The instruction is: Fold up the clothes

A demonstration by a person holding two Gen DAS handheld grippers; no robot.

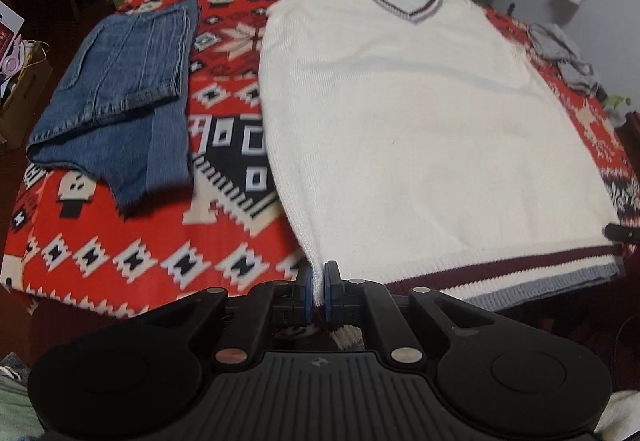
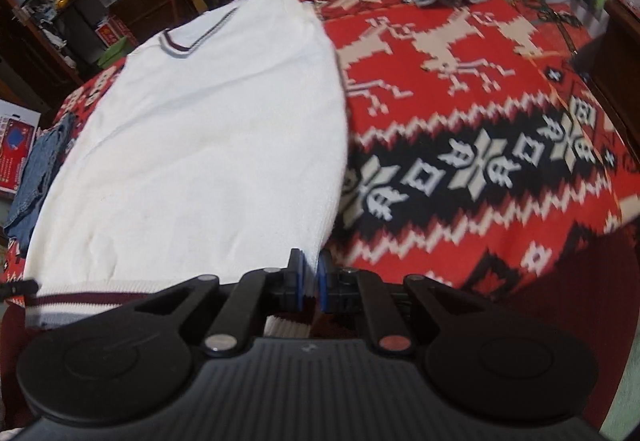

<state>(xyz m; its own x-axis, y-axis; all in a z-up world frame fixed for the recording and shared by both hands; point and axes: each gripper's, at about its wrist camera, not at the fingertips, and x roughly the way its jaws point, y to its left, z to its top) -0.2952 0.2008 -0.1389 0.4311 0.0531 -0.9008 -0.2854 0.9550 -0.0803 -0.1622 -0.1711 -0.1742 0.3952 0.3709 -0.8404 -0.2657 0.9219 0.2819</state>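
Left gripper [image 1: 319,283] low at near edge, pointing forward, jaws closed down to a thin gap with white knit fabric pinched between the blue pads [image 1: 308,289]. Right gripper [image 2: 310,283] same pose, level, pointing forward, jaws nearly together, white fabric caught between its blue pads [image 2: 298,281]. Right gripper's black tip [image 1: 618,232] peeks in at the left view's right edge.

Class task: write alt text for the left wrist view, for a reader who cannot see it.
The left gripper pinches the near left hem corner of a white knit vest spread flat on a red patterned blanket. Folded jeans lie to the vest's left, and crumpled grey clothing sits at the far right.
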